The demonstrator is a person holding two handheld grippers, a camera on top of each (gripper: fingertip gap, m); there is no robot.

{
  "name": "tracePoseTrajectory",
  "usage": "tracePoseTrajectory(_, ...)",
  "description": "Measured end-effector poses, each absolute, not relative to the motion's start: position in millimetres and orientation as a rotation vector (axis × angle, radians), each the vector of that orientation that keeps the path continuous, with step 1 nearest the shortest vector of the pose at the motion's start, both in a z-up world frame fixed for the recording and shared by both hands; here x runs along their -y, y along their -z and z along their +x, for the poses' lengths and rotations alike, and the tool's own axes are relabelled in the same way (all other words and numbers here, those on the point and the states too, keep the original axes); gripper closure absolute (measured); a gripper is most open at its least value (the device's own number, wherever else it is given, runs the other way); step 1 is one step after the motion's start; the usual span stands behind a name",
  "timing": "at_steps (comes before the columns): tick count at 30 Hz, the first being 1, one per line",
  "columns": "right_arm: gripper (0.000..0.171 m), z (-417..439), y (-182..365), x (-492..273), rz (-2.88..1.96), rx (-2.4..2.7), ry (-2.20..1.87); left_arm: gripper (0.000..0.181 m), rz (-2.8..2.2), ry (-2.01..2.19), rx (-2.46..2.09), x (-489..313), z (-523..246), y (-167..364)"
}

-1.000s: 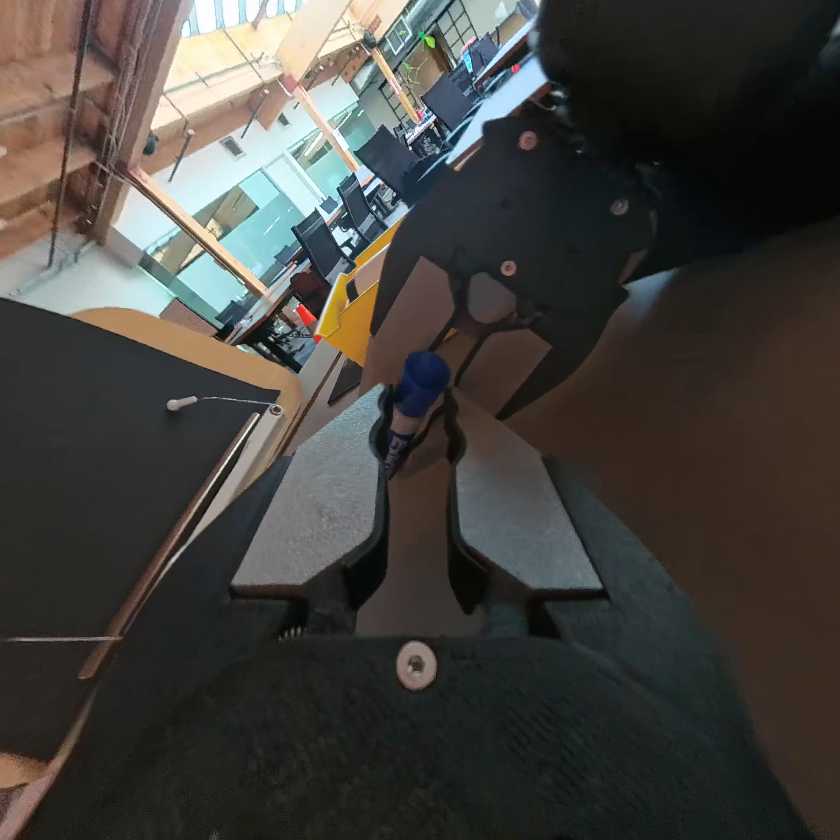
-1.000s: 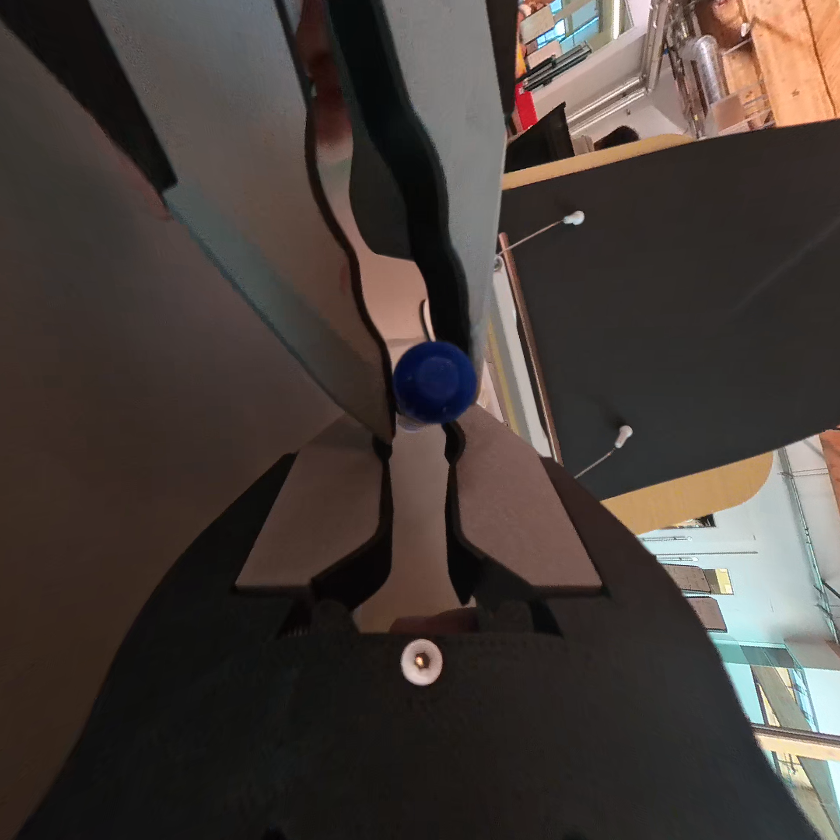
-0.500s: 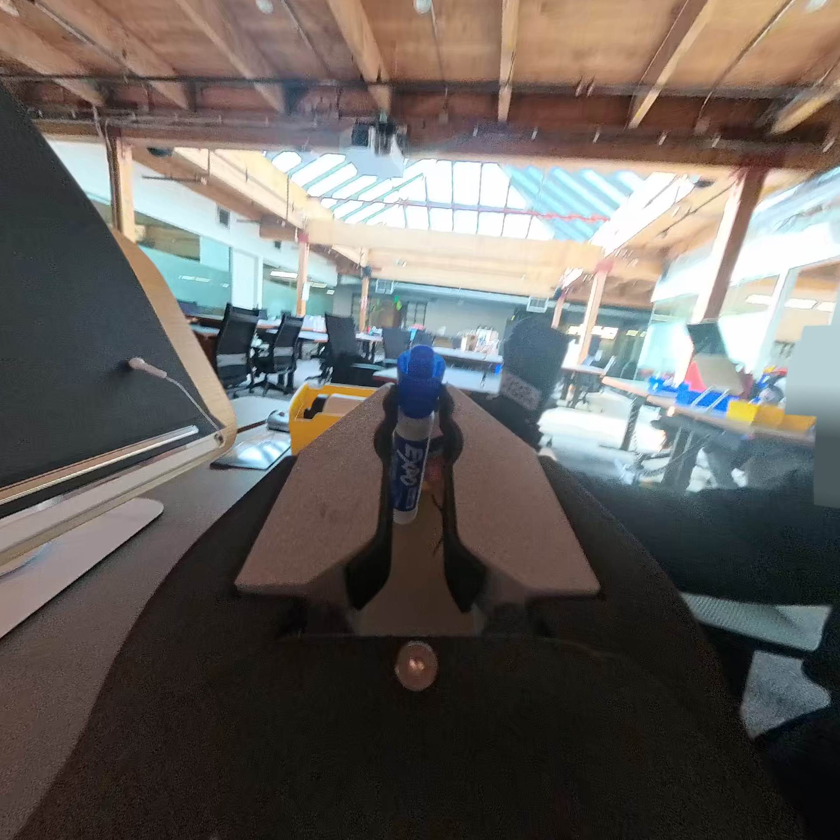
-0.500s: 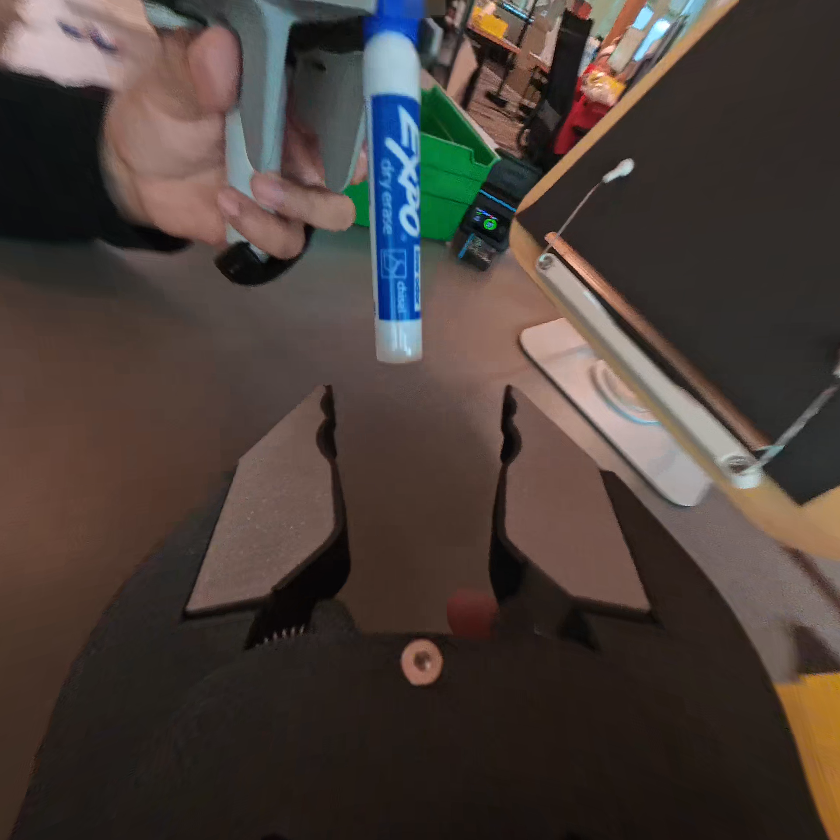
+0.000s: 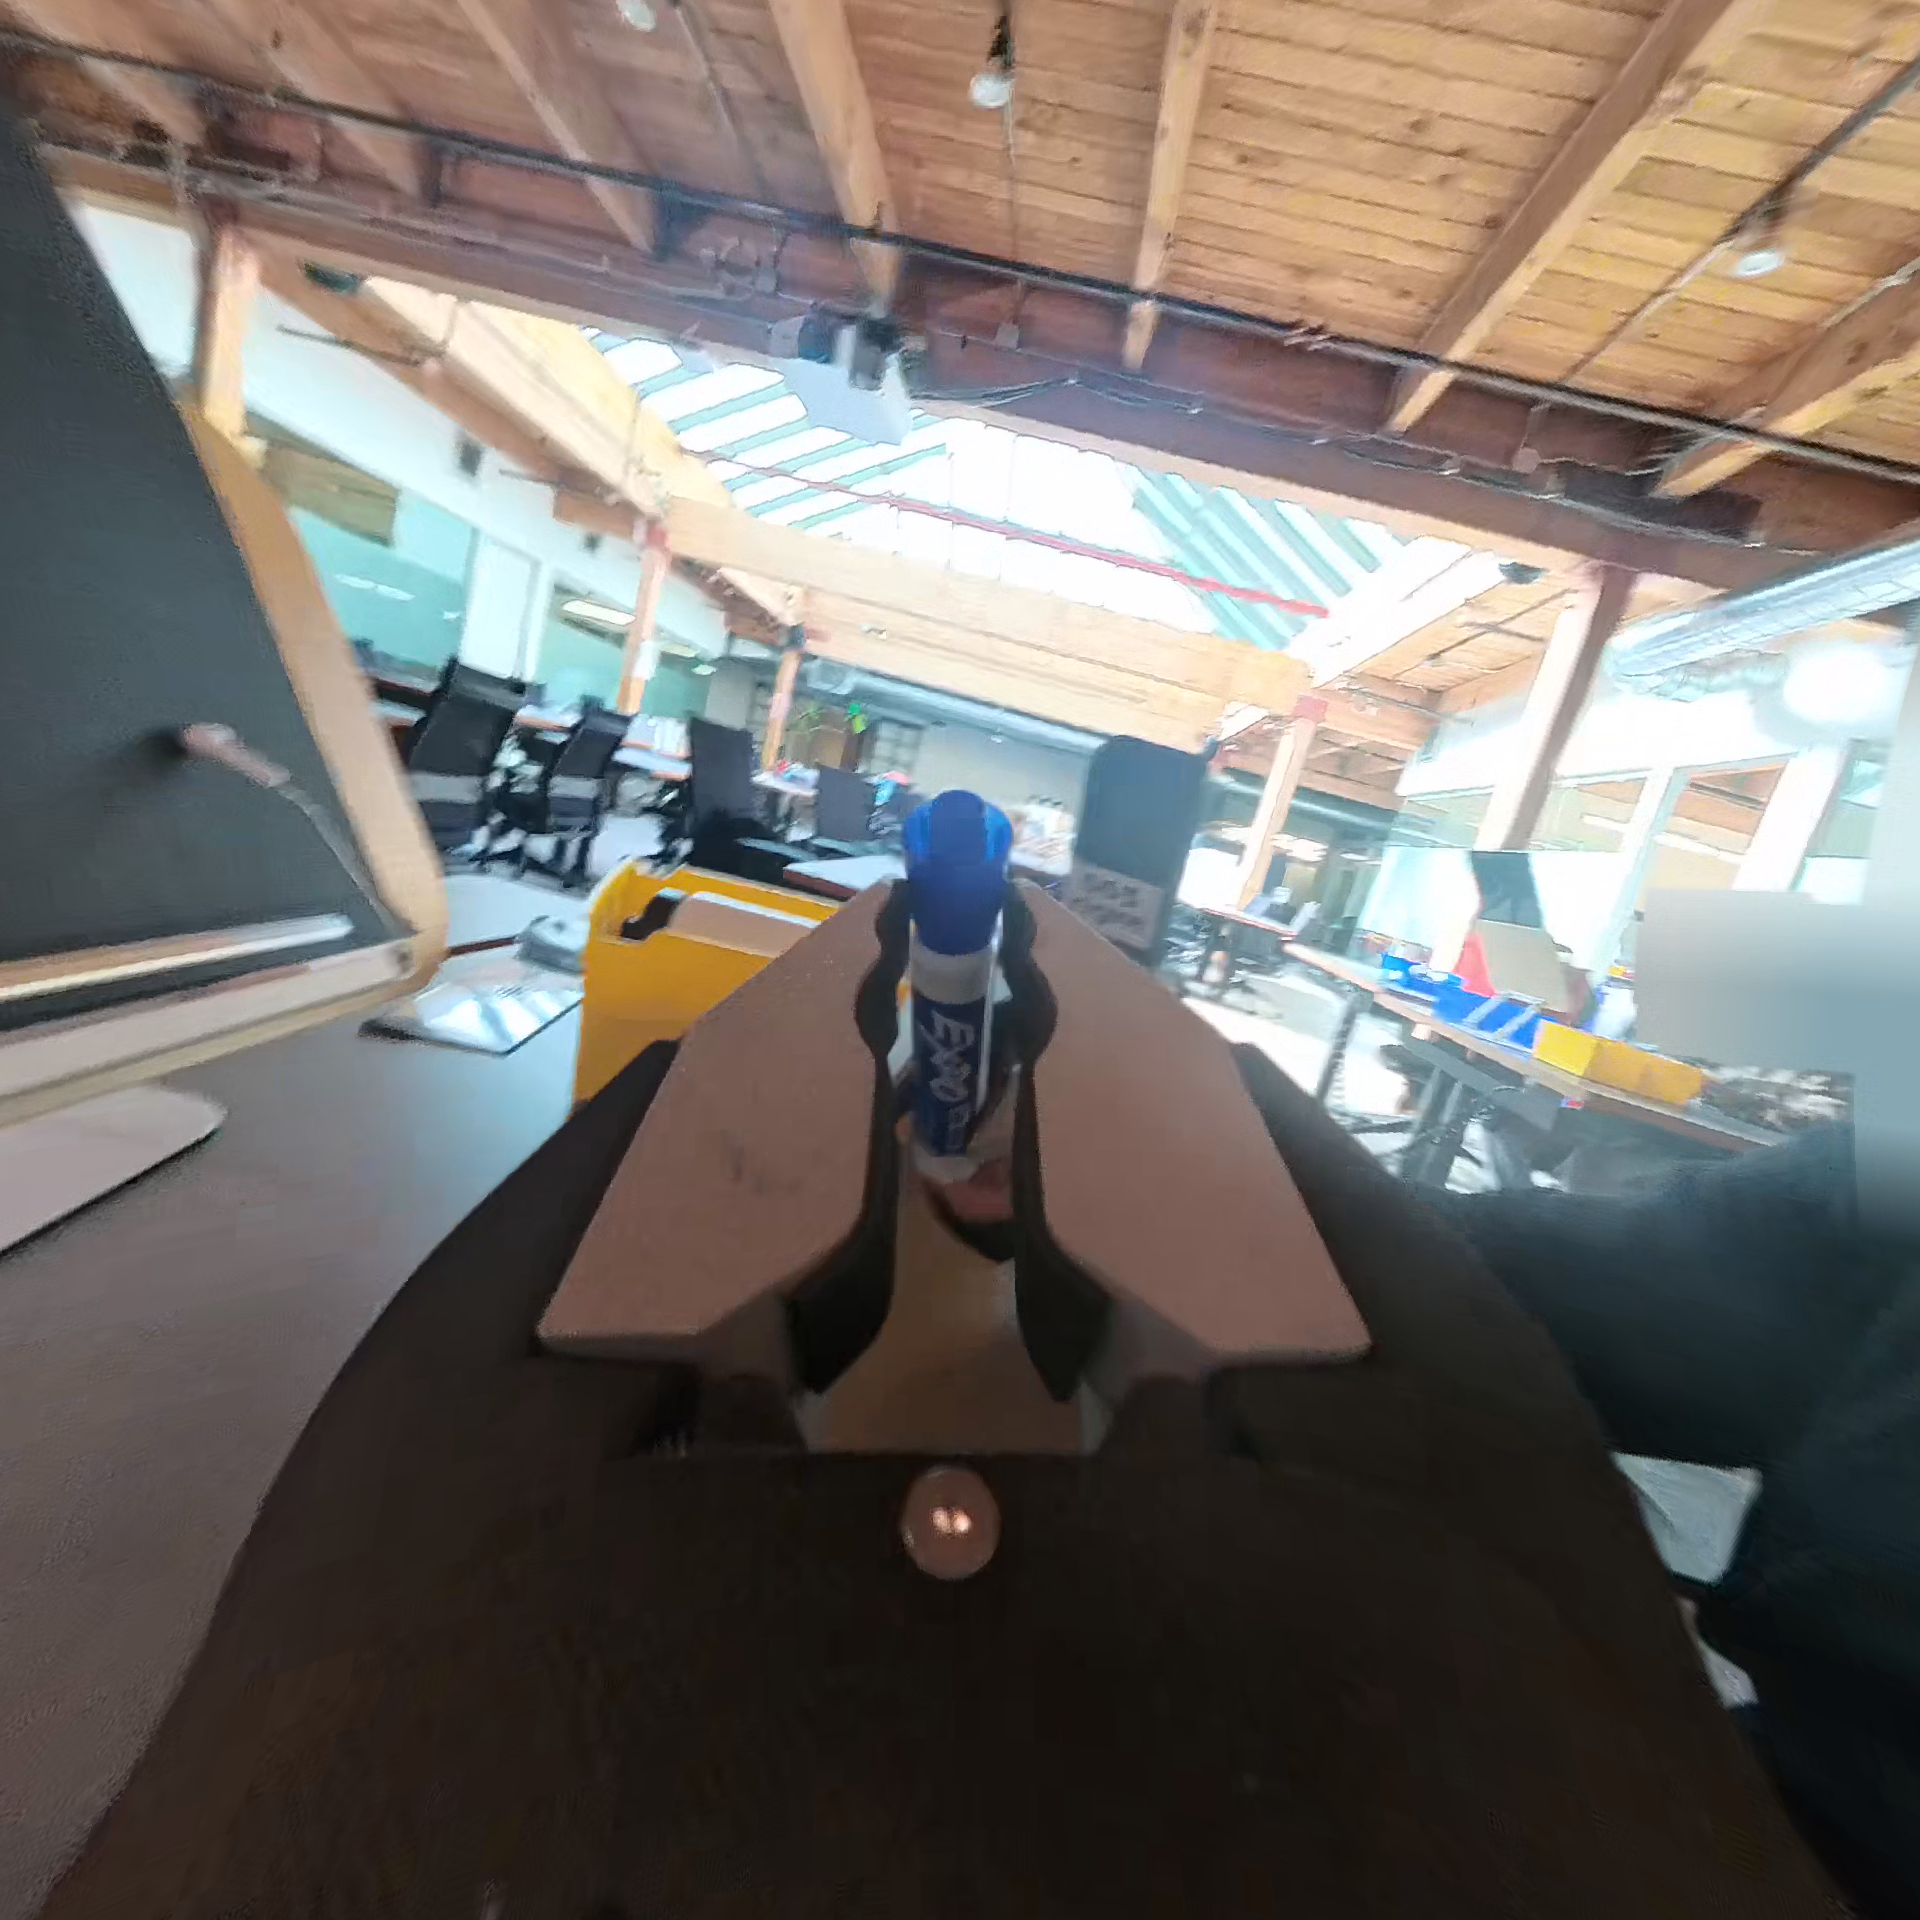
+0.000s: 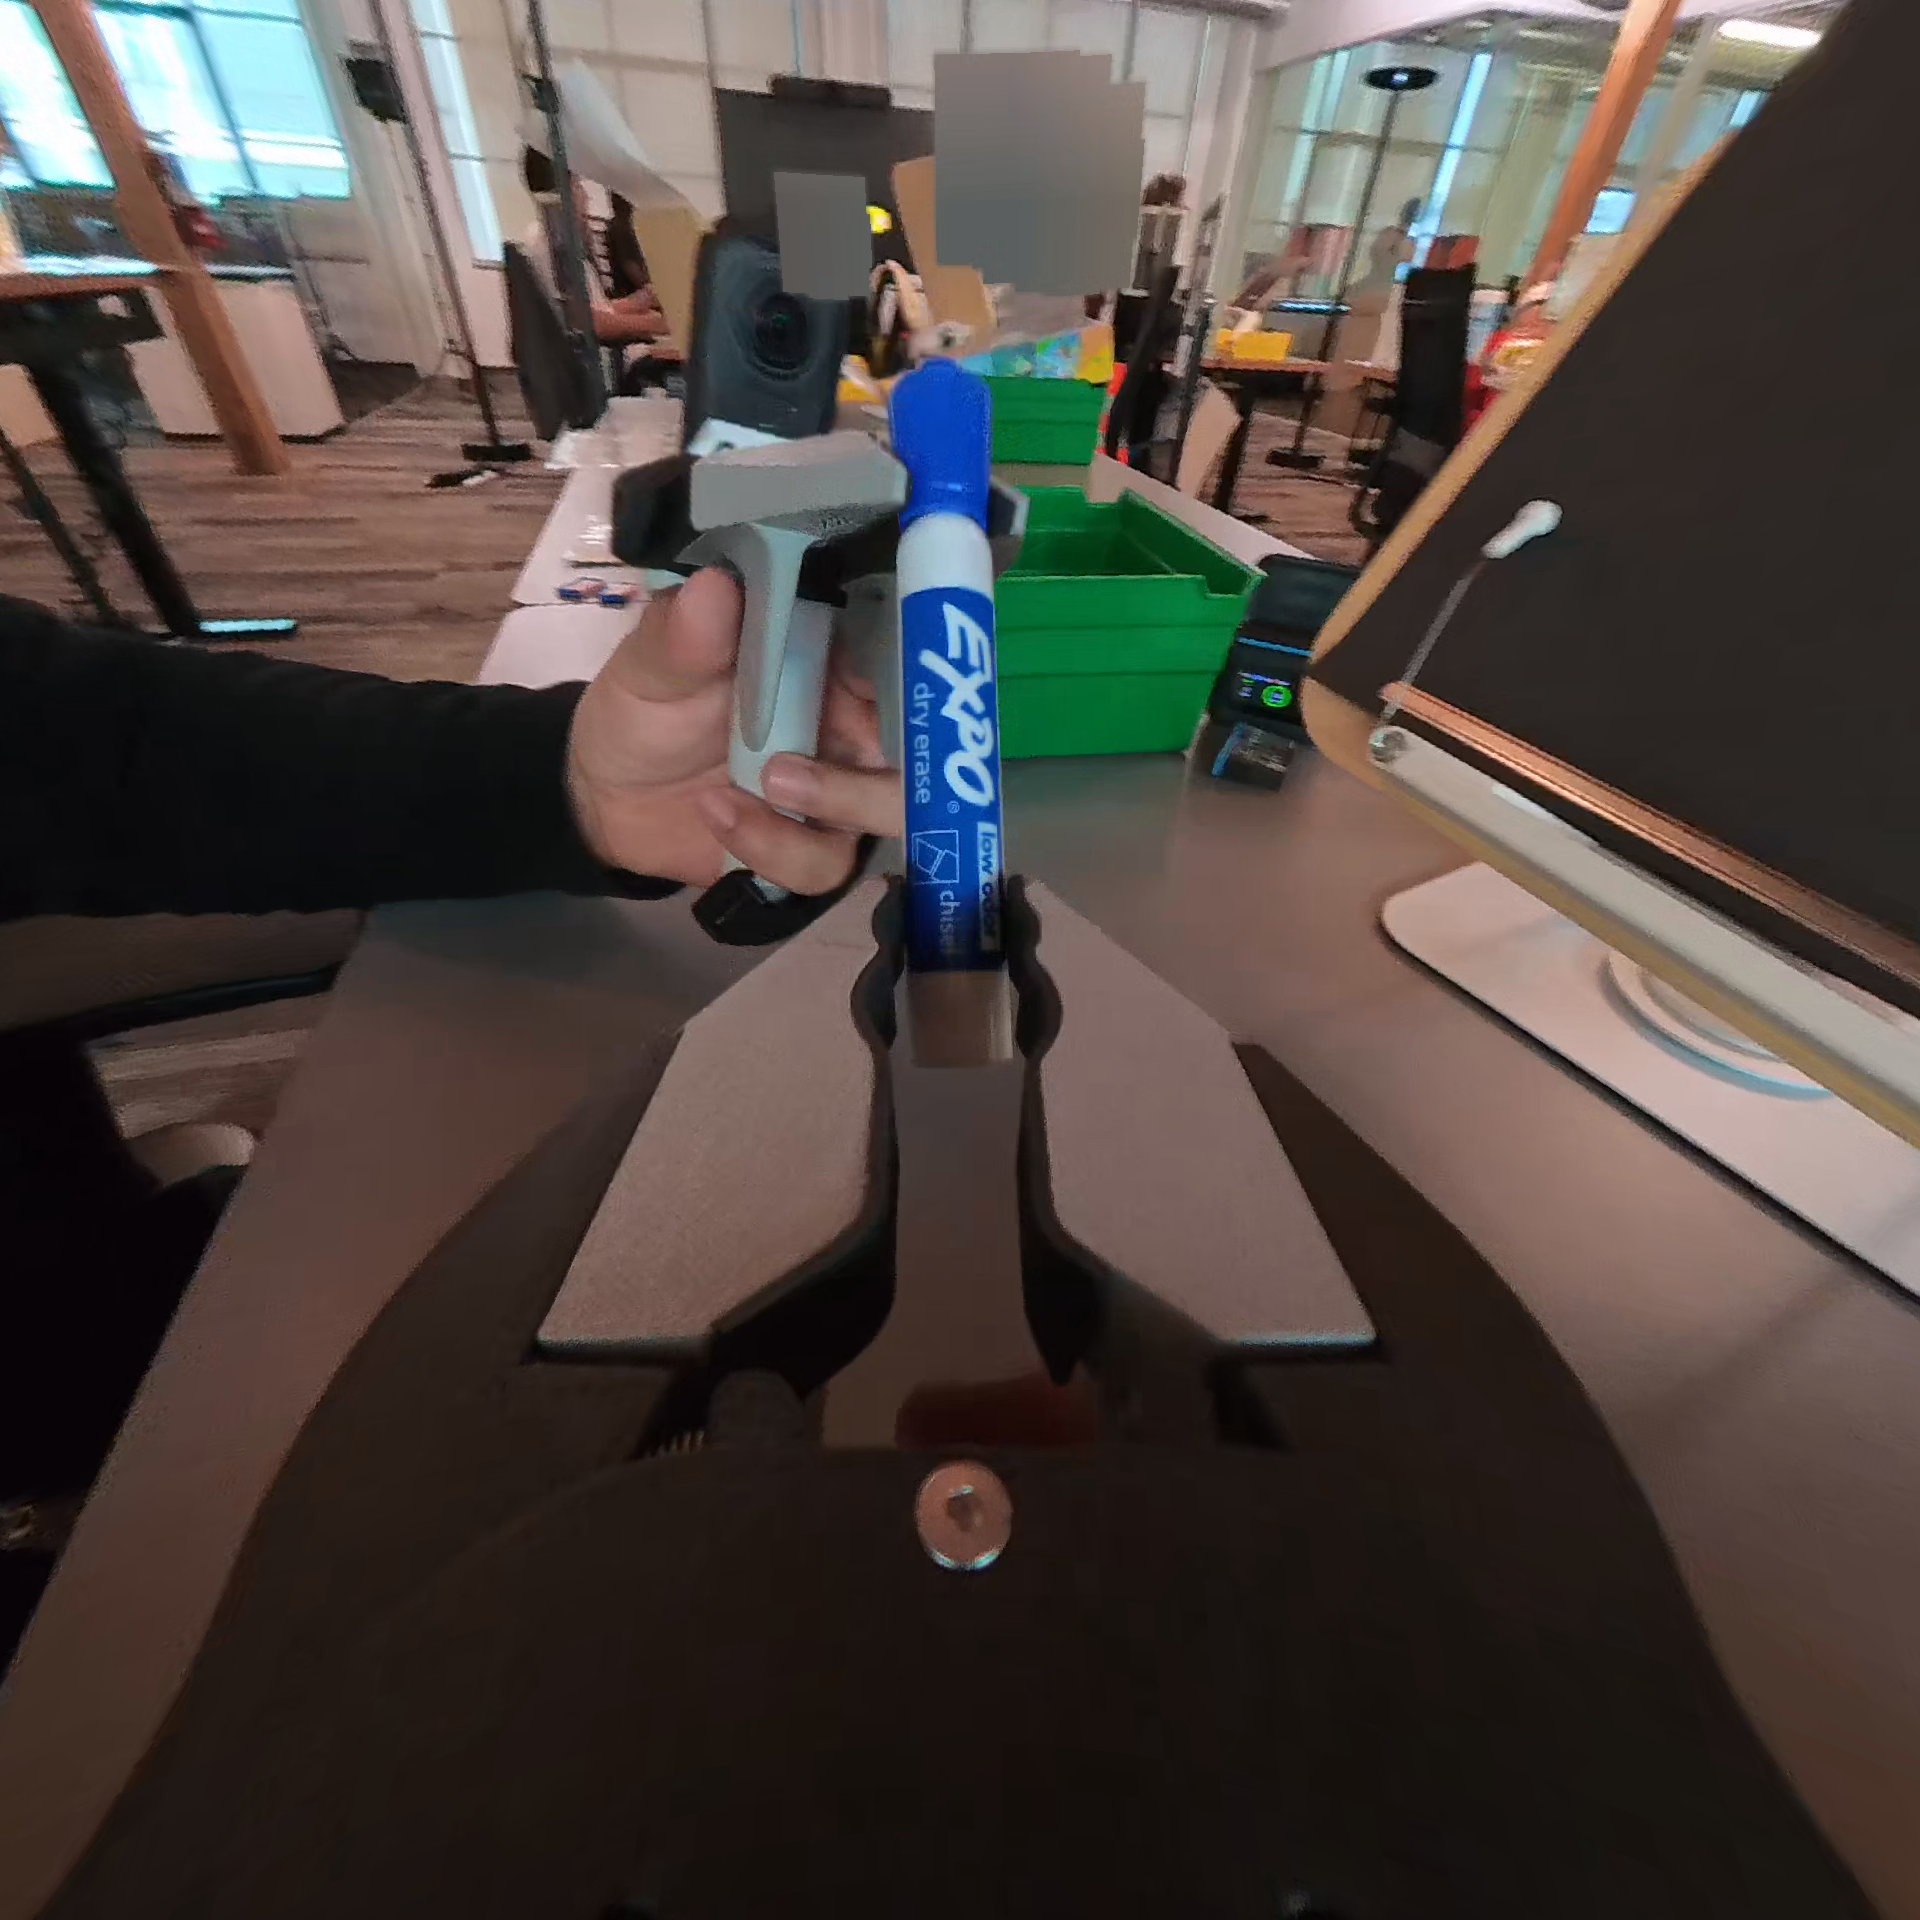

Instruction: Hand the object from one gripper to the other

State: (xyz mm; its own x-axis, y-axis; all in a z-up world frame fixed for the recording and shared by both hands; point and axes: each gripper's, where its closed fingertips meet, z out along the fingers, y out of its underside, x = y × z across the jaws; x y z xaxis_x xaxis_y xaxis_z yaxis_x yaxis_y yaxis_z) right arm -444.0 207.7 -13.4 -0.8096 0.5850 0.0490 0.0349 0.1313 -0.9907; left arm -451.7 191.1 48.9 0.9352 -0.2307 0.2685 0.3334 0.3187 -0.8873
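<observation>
A blue-and-white dry-erase marker point(image 6: 945, 675) stands upright, blue cap on top. My right gripper point(image 6: 954, 914) is shut on its lower end. In the same view my left gripper, with its grey finger point(image 6: 800, 483) showing, grips the marker just under the cap, and a hand point(image 6: 665, 748) in a black sleeve holds that gripper's handle. In the left wrist view the left gripper point(image 5: 954, 914) is shut on the marker point(image 5: 951, 997), with the cap sticking out past the tips. The marker is held in the air above the grey table point(image 6: 1195, 831).
A dark panel on a white stand point(image 6: 1662, 520) leans in from the right. Stacked green bins point(image 6: 1101, 623) and a small black device point(image 6: 1262, 696) sit on the table behind the marker. A yellow bin point(image 5: 665, 966) stands ahead in the left wrist view. Desks and chairs lie beyond. The grippers' ends are close to 7 cm from one another.
Half a second ago the right gripper was open below the hanging marker. It has moved up and shut on the marker's lower end. The left gripper still holds the marker.
</observation>
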Motion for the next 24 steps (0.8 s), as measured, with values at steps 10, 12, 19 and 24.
tracePoseTrajectory(10,0.155,-486,54,-293,-0.804,1.948,-0.896,0.134,-1.743,-0.563,-0.061,-199,-504,26)
tracePoseTrajectory(12,0.154,-485,64,-287,-0.809,2.004,-0.882,0.130,-1.805,-0.708,-0.170,-208,-497,41)
tracePoseTrajectory(19,0.154,-462,75,-242,-0.747,2.201,-1.058,0.133,-1.846,-1.189,-0.590,-226,-484,68)
tracePoseTrajectory(24,0.155,-451,52,-229,-0.666,2.161,-1.252,0.166,-1.884,-1.109,-0.577,-232,-477,73)
